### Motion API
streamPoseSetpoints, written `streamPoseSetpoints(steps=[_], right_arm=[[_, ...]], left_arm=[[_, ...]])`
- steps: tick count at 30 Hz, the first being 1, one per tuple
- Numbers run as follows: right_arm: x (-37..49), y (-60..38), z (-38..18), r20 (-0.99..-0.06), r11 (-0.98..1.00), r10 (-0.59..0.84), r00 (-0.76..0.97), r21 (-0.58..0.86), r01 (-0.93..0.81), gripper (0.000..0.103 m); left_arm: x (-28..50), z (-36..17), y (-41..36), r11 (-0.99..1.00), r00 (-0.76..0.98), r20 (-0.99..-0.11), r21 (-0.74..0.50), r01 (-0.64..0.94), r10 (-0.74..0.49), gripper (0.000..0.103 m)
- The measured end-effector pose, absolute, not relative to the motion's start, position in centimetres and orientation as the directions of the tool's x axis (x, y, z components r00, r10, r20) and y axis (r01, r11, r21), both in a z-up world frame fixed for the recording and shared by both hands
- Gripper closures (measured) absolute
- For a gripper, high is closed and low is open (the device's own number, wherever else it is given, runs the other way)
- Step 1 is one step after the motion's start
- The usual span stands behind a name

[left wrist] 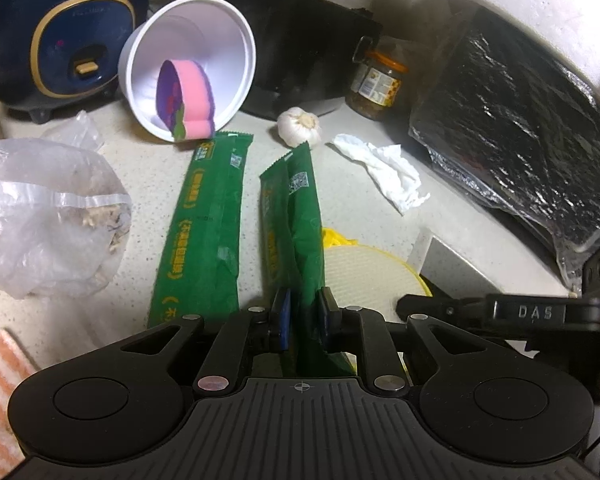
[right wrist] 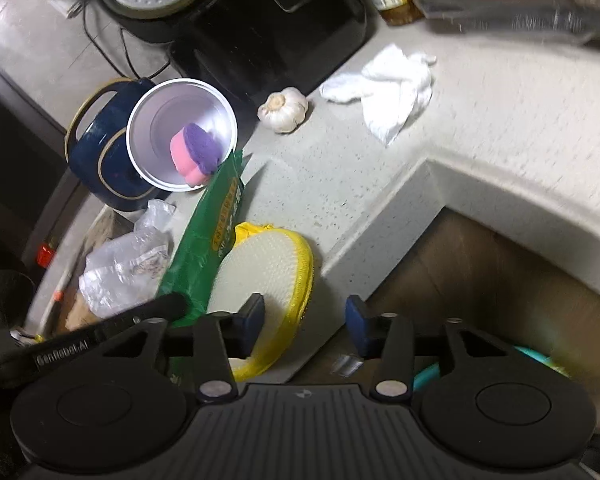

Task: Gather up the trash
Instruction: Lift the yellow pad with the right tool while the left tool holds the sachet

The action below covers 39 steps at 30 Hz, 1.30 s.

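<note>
The counter (left wrist: 380, 216) carried the clutter; a foil-wrapped box (left wrist: 512, 136) stood at the right, a blue cooker (left wrist: 60, 36) at the far left, and a black appliance (left wrist: 300, 40) behind; a white tub (left wrist: 188, 60) lay tipped on its side with a sponge (left wrist: 188, 96) inside.

Trash on the counter, largest first: a plastic bag (left wrist: 48, 216) at the left; two green wrappers, one lying flat (left wrist: 204, 224) and one held (left wrist: 296, 216); a crumpled tissue (left wrist: 384, 168) near the garlic (left wrist: 300, 126); a yellow-rimmed pad (right wrist: 268, 276) lay under the held wrapper's near end.

The left gripper (left wrist: 303, 322) was closed narrow on the near end of the held wrapper, the far end trailing on the counter; the right gripper (right wrist: 306, 322) stood wide and empty, over the counter edge beside the pad.

Probable faults from this state:
- the wrapper was thin and slick; a pinch at one end only could slip under a quick lift;
- the trailing end lay close to the garlic and the flat wrapper; dragging could sweep them along;
- the tub rested at the flat wrapper's far end; a tug there could roll it;
- the right gripper hung past the edge; a careless reach could knock the pad off.
</note>
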State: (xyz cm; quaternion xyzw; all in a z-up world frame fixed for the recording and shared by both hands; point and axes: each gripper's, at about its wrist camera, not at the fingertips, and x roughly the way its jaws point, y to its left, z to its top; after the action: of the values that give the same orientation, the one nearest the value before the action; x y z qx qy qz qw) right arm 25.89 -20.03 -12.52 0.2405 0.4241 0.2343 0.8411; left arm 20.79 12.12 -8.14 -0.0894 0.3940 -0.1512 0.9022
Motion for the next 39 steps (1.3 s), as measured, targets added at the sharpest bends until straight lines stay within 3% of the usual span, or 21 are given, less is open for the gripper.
streamPoseSetpoints(steps=[4, 7, 10, 15, 17, 19, 23, 26, 30, 39], right_arm=[[26.4, -19.7, -12.6, -0.58, 0.729, 0.651, 0.49, 0.658, -0.19, 0.059], [25.1, -18.8, -10.6, -0.556, 0.743, 0.652, 0.516, 0.603, -0.289, 0.065], [24.6, -17.6, -8.7, -0.534, 0.755, 0.65, 0.542, 0.54, -0.373, 0.065], [27.7, -16.4, -9.2, -0.573, 0.777, 0.622, 0.534, 0.533, -0.334, 0.062], [28.8, -16.0, -9.7, -0.602, 0.79, 0.603, 0.523, 0.539, -0.291, 0.076], [28.7, -15.9, -9.6, -0.602, 0.794, 0.599, 0.528, 0.532, -0.294, 0.081], [27.8, -15.3, -9.0, -0.591, 0.799, 0.597, 0.542, 0.5, -0.334, 0.084], [27.7, -14.9, -8.9, -0.596, 0.804, 0.592, 0.543, 0.49, -0.337, 0.084], [27.4, -14.9, -9.1, -0.6, 0.807, 0.587, 0.543, 0.488, -0.333, 0.084], [26.7, -14.9, -9.4, -0.613, 0.832, 0.553, 0.564, 0.445, -0.332, 0.084]], left_arm=[[21.1, -8.3, 11.6, 0.945, 0.629, -0.705, -0.258, 0.201, -0.326, 0.078], [21.0, -8.5, 11.5, 0.945, 0.622, -0.712, -0.253, 0.205, -0.326, 0.077], [21.1, -8.7, 11.4, 0.945, 0.615, -0.718, -0.254, 0.206, -0.327, 0.075], [21.3, -8.9, 11.6, 0.942, 0.6, -0.727, -0.268, 0.201, -0.335, 0.072], [21.6, -8.7, 12.1, 0.939, 0.589, -0.732, -0.291, 0.184, -0.342, 0.072], [21.7, -8.3, 12.6, 0.935, 0.606, -0.717, -0.314, 0.163, -0.346, 0.074], [22.1, -7.1, 12.8, 0.93, 0.644, -0.68, -0.333, 0.155, -0.35, 0.074], [22.5, -7.3, 11.8, 0.946, 0.639, -0.699, -0.272, 0.177, -0.321, 0.073], [22.5, -8.4, 10.0, 0.975, 0.639, -0.741, -0.097, 0.2, -0.205, 0.069], [22.8, -9.1, 9.6, 0.972, 0.632, -0.75, -0.066, 0.223, -0.196, 0.06]])
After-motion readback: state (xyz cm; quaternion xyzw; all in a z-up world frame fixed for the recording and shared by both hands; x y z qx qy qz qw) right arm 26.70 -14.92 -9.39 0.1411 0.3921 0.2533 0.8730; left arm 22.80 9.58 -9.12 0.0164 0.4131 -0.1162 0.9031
